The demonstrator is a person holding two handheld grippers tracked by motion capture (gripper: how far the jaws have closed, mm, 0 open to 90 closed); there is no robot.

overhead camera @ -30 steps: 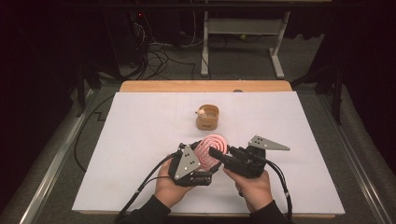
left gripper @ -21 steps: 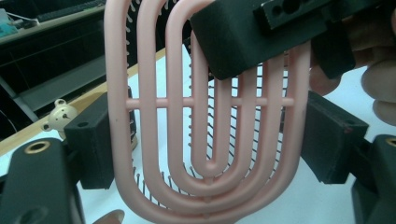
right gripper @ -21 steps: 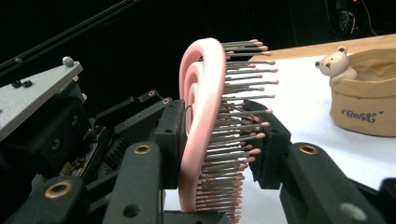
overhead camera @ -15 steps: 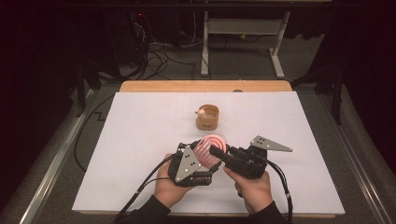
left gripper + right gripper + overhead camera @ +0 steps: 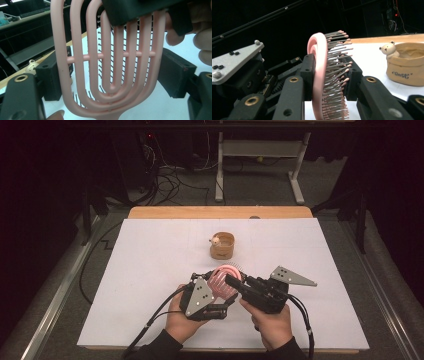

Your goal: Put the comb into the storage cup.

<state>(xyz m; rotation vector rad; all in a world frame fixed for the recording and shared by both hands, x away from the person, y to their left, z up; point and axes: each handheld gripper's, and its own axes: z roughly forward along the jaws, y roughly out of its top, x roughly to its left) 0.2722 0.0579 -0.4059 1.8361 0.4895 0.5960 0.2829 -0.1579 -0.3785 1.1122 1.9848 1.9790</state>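
1. Near the front edge of the table (image 5: 150,250), left of the pink hairbrush (image 5: 223,279), the left gripper (image 5: 212,292) sits in the person's left hand (image 5: 181,322); its cable trails off toward the front-left corner.
2. In the left gripper view the brush (image 5: 110,62) stands between this gripper's two black jaws, its looped pink ribs facing the camera. Both jaws stand apart from the brush's outer rim, so this gripper is open around it without pressing it.
3. The hairbrush is lifted just above the white sheet, on edge, between the two grippers.
4. Right of the brush, the right gripper (image 5: 235,282) is held by the right hand (image 5: 272,325). In the right gripper view its jaws close on the brush (image 5: 322,82), one pad on the pink back and one among the bristles.
5. Beyond the brush, toward the far edge, stands a small tan pot (image 5: 222,245) with a little bear figure (image 5: 388,50) on its rim; the writing on its side (image 5: 402,74) is too small to read.
6. Wide bare sheet lies left, right and beyond the brush; only a narrow strip lies between the hands and the front edge.
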